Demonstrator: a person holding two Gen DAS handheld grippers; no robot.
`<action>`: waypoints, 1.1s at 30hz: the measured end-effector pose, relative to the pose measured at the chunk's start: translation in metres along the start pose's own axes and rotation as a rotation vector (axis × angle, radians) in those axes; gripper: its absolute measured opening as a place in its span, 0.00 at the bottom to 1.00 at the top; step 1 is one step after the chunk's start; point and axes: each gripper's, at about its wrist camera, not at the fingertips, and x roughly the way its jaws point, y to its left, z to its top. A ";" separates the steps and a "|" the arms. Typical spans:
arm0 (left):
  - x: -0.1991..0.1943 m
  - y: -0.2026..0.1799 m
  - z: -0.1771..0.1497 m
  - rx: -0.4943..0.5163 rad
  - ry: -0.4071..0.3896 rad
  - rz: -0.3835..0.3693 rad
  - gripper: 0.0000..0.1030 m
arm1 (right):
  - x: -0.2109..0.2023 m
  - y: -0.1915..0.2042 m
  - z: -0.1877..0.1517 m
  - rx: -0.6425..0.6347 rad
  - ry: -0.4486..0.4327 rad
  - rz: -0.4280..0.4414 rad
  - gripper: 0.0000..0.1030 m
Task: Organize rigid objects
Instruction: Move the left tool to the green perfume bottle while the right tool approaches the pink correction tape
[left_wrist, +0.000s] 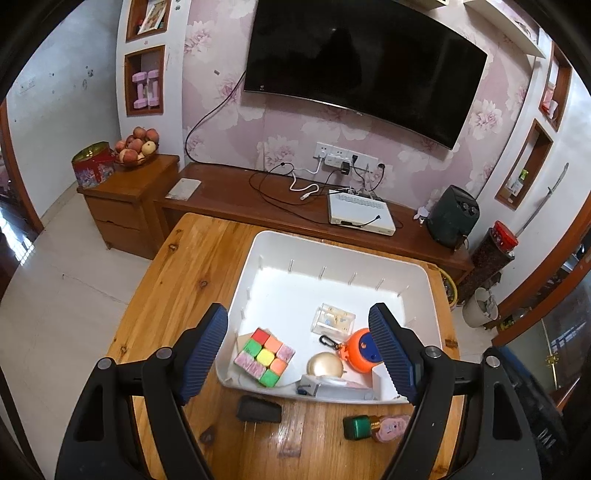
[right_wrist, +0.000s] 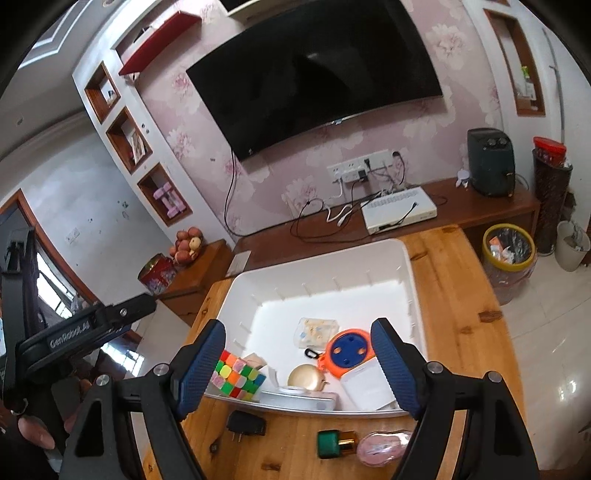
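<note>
— Hovering both grippers, left gripper (left_wrist: 298, 354) and right gripper (right_wrist: 298, 365), fingers spread, empty. What's left?

— From my left: black plug (left_wrist: 258, 409) at seven o'clock outside the white bin (left_wrist: 424, 291), then perfume bottle (left_wrist: 375, 427) at five. I'd say plug next: lower, pinch.

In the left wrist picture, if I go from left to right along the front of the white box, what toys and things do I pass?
Inside the white box, left to right: puzzle cube → gold round thing → orange round gadget. On the wooden table in front of it: black plug → green-capped bottle.
</note>
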 end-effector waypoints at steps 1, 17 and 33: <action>-0.002 -0.001 -0.003 0.002 0.003 0.005 0.79 | -0.004 -0.003 0.000 0.001 -0.009 -0.001 0.79; 0.005 -0.018 -0.048 0.010 0.164 0.104 0.79 | -0.041 -0.069 -0.006 0.062 -0.078 -0.065 0.79; 0.058 -0.053 -0.108 0.016 0.496 0.075 0.79 | -0.038 -0.089 -0.054 -0.116 0.011 -0.144 0.79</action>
